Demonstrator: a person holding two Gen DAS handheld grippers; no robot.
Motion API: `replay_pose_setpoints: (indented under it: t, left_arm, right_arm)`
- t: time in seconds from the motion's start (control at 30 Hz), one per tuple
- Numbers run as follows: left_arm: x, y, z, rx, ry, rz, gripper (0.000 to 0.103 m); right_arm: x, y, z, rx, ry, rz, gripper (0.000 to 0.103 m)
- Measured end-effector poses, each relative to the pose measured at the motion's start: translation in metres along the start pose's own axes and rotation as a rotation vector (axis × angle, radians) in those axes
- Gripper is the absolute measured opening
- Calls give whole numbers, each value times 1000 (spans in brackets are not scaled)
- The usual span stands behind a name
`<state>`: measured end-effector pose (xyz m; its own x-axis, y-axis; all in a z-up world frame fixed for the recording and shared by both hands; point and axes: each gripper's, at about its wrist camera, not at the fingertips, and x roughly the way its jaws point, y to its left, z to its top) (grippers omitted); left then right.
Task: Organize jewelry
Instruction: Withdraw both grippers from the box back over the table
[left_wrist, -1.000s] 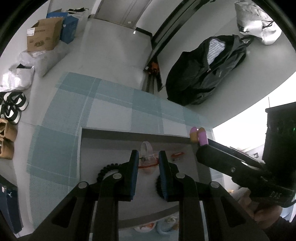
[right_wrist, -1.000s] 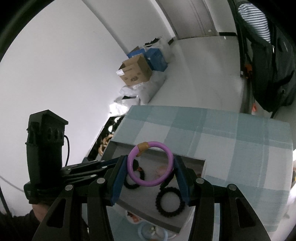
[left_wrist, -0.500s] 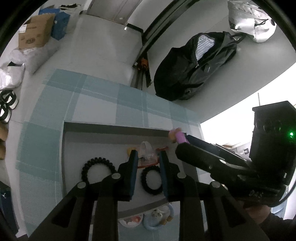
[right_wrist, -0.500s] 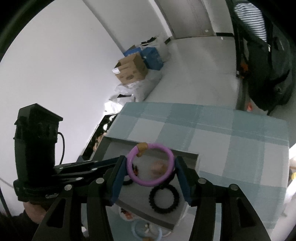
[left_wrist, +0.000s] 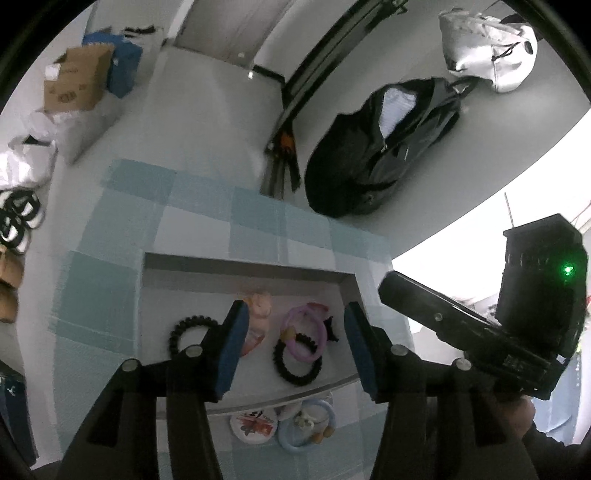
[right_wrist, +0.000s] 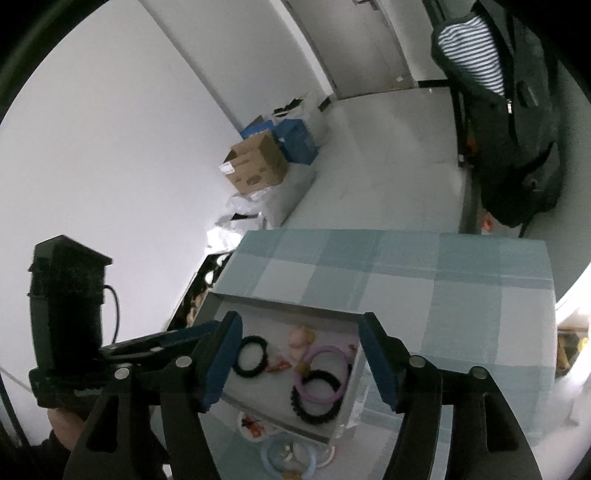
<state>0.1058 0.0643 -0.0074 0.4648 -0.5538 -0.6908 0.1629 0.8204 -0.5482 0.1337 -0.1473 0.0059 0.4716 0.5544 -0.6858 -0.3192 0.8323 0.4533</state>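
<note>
A grey tray (left_wrist: 243, 268) sits on the blue-checked cloth. In it lie a purple ring (left_wrist: 303, 334) partly over a black beaded bracelet (left_wrist: 297, 365), another black bracelet (left_wrist: 188, 332), and a pink clear piece (left_wrist: 258, 306). My left gripper (left_wrist: 293, 347) is open and empty above the tray. My right gripper (right_wrist: 301, 363) is open and empty above the same tray (right_wrist: 284, 306), with the purple ring (right_wrist: 321, 374) and a black bracelet (right_wrist: 316, 404) below it.
A round badge (left_wrist: 253, 422) and a light-blue ring (left_wrist: 306, 428) lie on the cloth (left_wrist: 110, 229) just in front of the tray. Beyond the table are a black bag (left_wrist: 384, 147) and cardboard boxes (left_wrist: 75, 83) on the floor.
Both grippers have opened. The right one let go of the purple ring, which now lies in the tray. The left one released the pink clear piece.
</note>
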Motion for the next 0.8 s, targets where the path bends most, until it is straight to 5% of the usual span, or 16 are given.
replay_pose_setpoints:
  t: [0.5, 0.6, 0.8]
  left_arm:
    - [-32, -10, -18, 11, -127, 59, 49]
    - [-40, -16, -26, 23, -155, 63, 65]
    - [-51, -21, -40, 37, -192, 117, 67]
  right_arm:
    - [-25, 1, -8, -24, -84, 1, 84]
    - [-33, 5, -13, -39, -90, 3, 88]
    - [-50, 3, -25, -31, -112, -18, 95]
